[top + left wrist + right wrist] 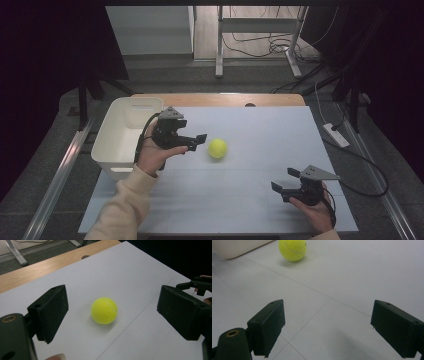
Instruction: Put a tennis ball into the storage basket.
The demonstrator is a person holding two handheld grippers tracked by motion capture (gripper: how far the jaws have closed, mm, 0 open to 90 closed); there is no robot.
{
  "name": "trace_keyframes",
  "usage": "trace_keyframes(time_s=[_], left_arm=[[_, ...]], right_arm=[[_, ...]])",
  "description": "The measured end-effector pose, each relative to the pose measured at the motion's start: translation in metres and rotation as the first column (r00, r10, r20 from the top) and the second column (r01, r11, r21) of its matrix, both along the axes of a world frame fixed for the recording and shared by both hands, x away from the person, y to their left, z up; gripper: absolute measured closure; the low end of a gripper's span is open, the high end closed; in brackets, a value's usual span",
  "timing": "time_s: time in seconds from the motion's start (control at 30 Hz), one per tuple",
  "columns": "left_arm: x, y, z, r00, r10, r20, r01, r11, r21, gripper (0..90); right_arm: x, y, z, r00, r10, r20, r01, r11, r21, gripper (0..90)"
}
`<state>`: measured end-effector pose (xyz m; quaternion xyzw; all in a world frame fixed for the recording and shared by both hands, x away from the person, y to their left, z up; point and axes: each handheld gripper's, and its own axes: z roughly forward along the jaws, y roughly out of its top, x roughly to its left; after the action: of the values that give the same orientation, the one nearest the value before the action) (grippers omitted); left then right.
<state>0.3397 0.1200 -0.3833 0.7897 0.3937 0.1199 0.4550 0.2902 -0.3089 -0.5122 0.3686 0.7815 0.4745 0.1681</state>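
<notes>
Ball ahead of left gripper's spread fingers, untouched.

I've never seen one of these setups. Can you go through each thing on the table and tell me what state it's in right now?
Left gripper: open, jaws spread, pointed at the ball, not touching it.
Right gripper: open, holding nothing, apart from the ball.
Tennis ball: lying free on the white table, ungripped.
White bin: upright at the table's left edge; nothing seen inside.

The white bin is cut off by the right gripper view's top edge.
</notes>
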Motion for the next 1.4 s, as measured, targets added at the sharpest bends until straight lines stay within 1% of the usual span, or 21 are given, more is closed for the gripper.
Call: trace_keyframes(time_s=[0.07,0.13,0.33,0.53,0.67,0.73,0.87,0.97,1.17,1.3,1.4], left_arm=[[0.001,-0.001,0.000,1.0000,-0.005,-0.005,0.005,1.0000,-0.008,11.0],[0.001,-0.002,-0.001,1.0000,-0.004,-0.005,0.004,1.0000,-0.006,11.0],[0.003,-0.006,-0.003,1.0000,0.000,-0.004,0.000,0.9999,0.016,10.9],[0.006,-0.016,-0.007,0.9997,-0.019,-0.016,0.020,0.9998,0.011,10.7],[0.008,-0.023,-0.010,0.9992,-0.030,-0.027,0.031,0.9993,0.022,10.6],[0.007,-0.027,-0.011,0.9991,-0.036,-0.024,0.037,0.9987,0.036,10.6],[0.009,-0.031,-0.013,0.9988,-0.041,-0.027,0.042,0.9983,0.040,10.4],[0.013,-0.035,-0.016,0.9985,-0.042,-0.036,0.043,0.9982,0.042,10.4],[0.017,-0.042,-0.021,0.9977,-0.043,-0.053,0.046,0.9971,0.061,10.4],[0.022,-0.047,-0.024,0.9968,-0.048,-0.064,0.052,0.9971,0.056,10.4],[0.024,-0.050,-0.027,0.9963,-0.048,-0.072,0.052,0.9966,0.063,10.3]], right_arm=[[0.000,0.000,0.000,1.0000,-0.003,-0.001,0.003,1.000,0.000,12.1],[0.001,0.000,0.000,1.0000,-0.004,-0.002,0.004,1.000,0.000,12.1],[0.001,0.000,0.000,1.0000,-0.001,-0.002,0.001,1.000,-0.003,12.0],[0.000,0.000,0.000,1.0000,0.002,-0.001,-0.002,1.000,0.003,12.1],[0.003,0.001,0.000,1.0000,0.006,0.001,-0.006,1.000,0.003,12.1],[0.004,0.002,0.000,1.0000,0.006,0.003,-0.006,1.000,0.000,12.1],[0.005,0.003,0.001,1.0000,0.006,0.005,-0.006,1.000,0.007,12.1],[0.004,0.002,-0.001,1.0000,0.010,-0.002,-0.010,1.000,0.000,12.0],[0.002,0.001,0.000,0.9999,0.011,0.001,-0.011,1.000,0.011,12.0],[0.003,0.002,0.000,0.9999,0.012,-0.001,-0.012,1.000,0.006,12.0],[0.003,0.002,0.000,0.9999,0.015,0.001,-0.015,1.000,0.004,12.0]])
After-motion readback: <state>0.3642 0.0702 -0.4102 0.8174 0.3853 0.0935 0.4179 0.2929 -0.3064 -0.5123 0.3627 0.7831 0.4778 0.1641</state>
